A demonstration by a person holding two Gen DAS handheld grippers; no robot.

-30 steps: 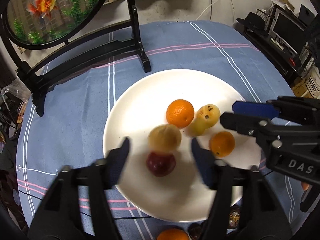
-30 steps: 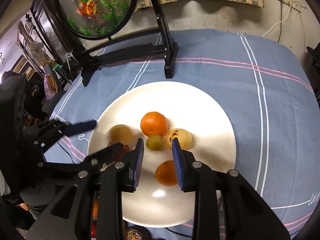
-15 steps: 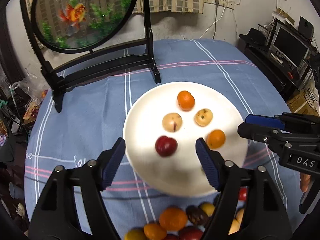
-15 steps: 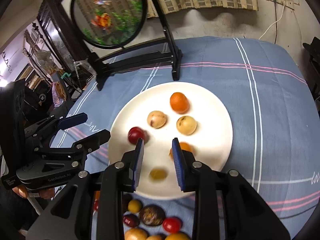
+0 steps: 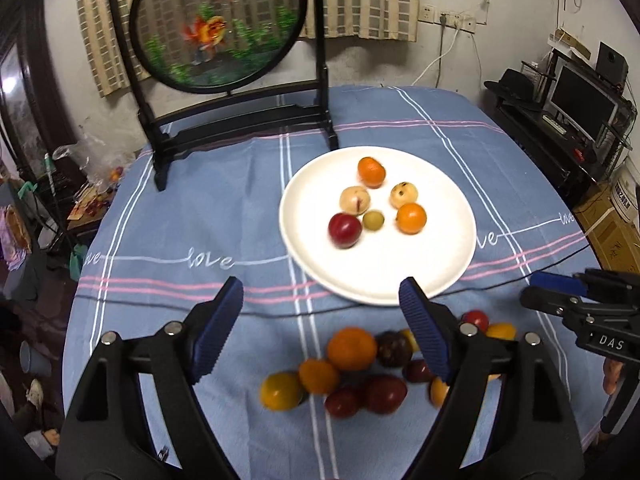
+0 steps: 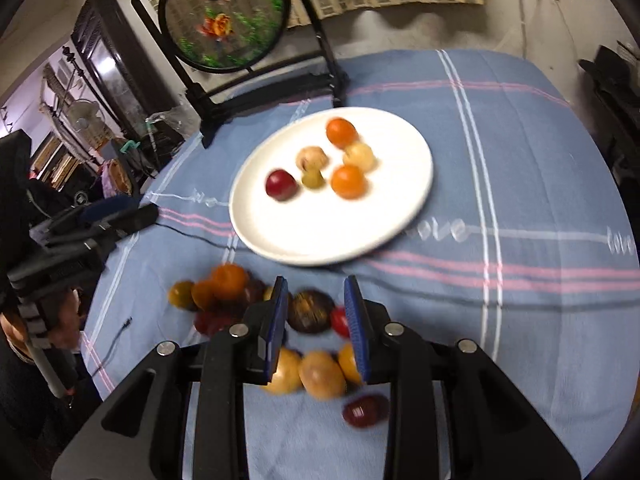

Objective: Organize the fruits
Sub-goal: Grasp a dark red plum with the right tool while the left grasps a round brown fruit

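A white plate on the blue cloth carries several fruits: two oranges, two pale ones, a red plum and a small green fruit. Loose mixed fruits lie in a heap on the cloth in front of the plate. My left gripper hovers over that heap, its jaws opening with nothing between them. My right gripper hangs over the heap's right side. Its jaws stand close together with only a narrow gap and hold nothing.
A round goldfish screen on a black stand rises behind the plate. A thin black cable crosses the cloth in front of the plate. A shelf with a monitor stands off the table's right edge, and clutter off its left.
Both grippers have drawn back from over the plate toward the table's near side, and the loose heap has come into view. The left jaws have spread wider. The right jaws keep their gap.
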